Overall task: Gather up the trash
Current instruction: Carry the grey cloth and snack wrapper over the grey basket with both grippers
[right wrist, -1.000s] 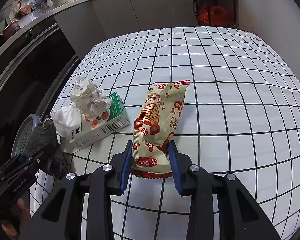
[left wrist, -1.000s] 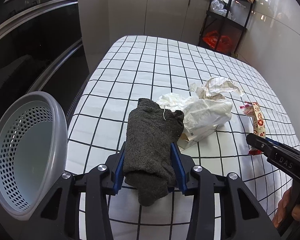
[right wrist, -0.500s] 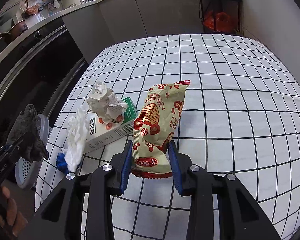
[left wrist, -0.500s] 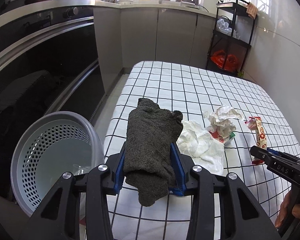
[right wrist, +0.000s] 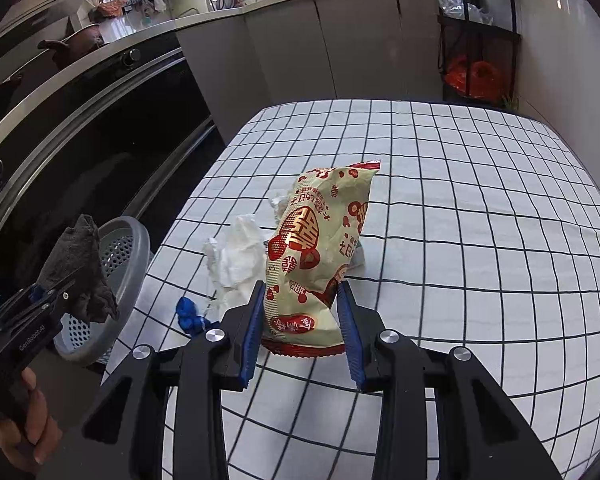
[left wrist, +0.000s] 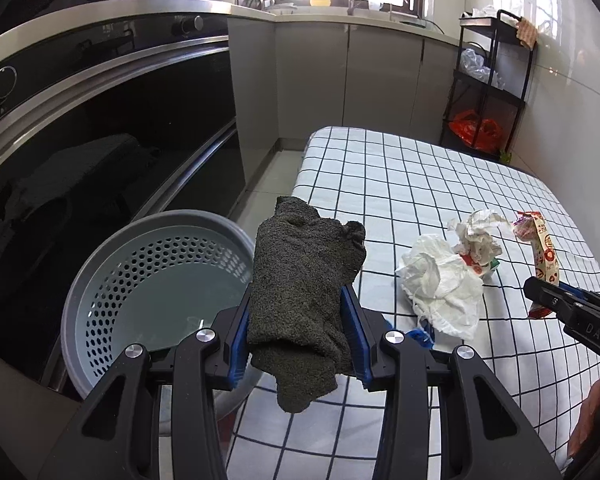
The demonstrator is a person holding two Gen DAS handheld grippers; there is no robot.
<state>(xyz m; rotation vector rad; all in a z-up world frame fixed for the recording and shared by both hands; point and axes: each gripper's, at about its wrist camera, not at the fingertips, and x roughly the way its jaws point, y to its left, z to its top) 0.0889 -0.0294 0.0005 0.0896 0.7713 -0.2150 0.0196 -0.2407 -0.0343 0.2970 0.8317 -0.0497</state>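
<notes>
My left gripper (left wrist: 298, 330) is shut on a dark grey cloth (left wrist: 304, 284) and holds it in the air at the table's left edge, beside the grey perforated basket (left wrist: 100, 280) on the floor. My right gripper (right wrist: 302, 332) is shut on a beige and red snack packet (right wrist: 314, 256) and holds it above the checked tablecloth (right wrist: 460, 240). On the table lie a white tissue (left wrist: 440, 284), a crumpled paper ball (left wrist: 478, 232) on a small carton, and a blue scrap (right wrist: 190, 312). The cloth (right wrist: 78, 264) and basket (right wrist: 134, 256) also show in the right wrist view.
A black oven front (left wrist: 100, 140) runs along the left. Grey cabinets (left wrist: 380, 80) stand behind the table. A black shelf rack (left wrist: 488, 80) with an orange bag stands at the back right. A white wall lies to the right.
My left gripper has lifted the grey cloth off the table and moved left, toward the basket. My right gripper has raised the snack packet off the table.
</notes>
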